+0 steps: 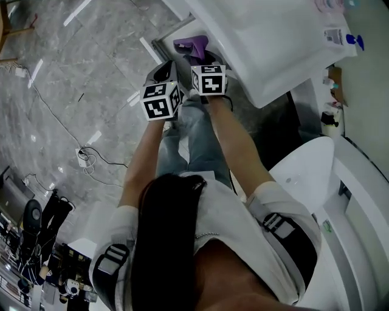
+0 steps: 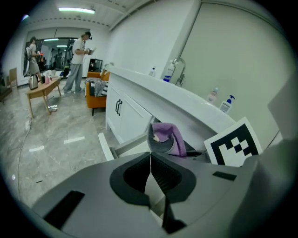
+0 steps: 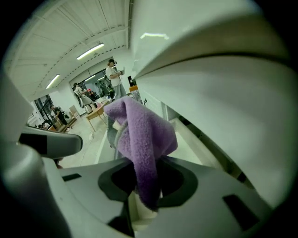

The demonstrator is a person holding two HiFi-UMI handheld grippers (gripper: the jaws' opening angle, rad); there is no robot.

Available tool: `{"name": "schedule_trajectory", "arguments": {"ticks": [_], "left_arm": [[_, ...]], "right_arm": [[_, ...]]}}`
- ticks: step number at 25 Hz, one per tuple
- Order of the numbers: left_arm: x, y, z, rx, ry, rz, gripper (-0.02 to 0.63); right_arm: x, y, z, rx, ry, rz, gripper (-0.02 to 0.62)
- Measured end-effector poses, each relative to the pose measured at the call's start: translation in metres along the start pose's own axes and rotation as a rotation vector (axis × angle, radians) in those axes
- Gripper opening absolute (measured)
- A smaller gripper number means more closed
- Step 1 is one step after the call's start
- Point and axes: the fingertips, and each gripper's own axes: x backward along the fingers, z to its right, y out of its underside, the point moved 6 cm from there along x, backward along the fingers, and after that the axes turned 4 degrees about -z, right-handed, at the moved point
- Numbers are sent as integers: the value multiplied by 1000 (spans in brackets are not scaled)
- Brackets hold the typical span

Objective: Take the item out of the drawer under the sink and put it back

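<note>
Pinching a purple cloth between narrowly set fingers, the right gripper holds the fabric bunched just beyond its fingertips, with the open drawer under the sink counter farther ahead. The left gripper has its fingers closed together on nothing. The cloth hangs just ahead of its fingertips.

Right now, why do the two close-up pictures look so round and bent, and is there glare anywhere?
Left gripper view: a fisheye lens darkens the corners and bows the countertop; ceiling lights glare off the polished floor. Right gripper view: same bulge, and the purple fleece cloth in the tongs looms large, being near the lens. Head view: dimmer, barely bent, light streaks on the floor.
</note>
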Motion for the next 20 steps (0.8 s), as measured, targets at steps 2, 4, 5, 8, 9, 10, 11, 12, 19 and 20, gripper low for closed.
{"name": "schedule_trajectory", "arguments": {"ticks": [2,4,5,8,9,10,11,12,19,20], "left_arm": [[-6,0,-1,-6,-10,-11,5],[-13,-1,-1,-9,-18,-16,5],[-17,-2,0,-9,-22,-16,5],[-26,-6,-2,-1,-32,-14,5],[-28,-7,-4,7,-36,-12,5],[-30,-8,-6,17,-41,-10,5],[-32,-9,-8,26,-46,-8,5],[-33,-9,-9,33,-51,-7,5],[-40,-10,-13,45,-59,-8,5],[-40,-10,-14,49,-61,-8,5]], "right_arm": [[-12,0,2,8,-18,-31,109],[-23,-1,6,28,-22,-44,109],[-28,-1,9,27,-21,-45,110],[-42,0,16,8,-16,-48,114],[-47,1,18,7,-14,-55,114],[-51,2,20,6,-10,-66,114],[-56,3,21,2,-6,-79,114],[-60,5,23,-5,-2,-92,114],[-82,13,25,-23,8,-165,126],[-85,13,25,-21,9,-174,127]]}}
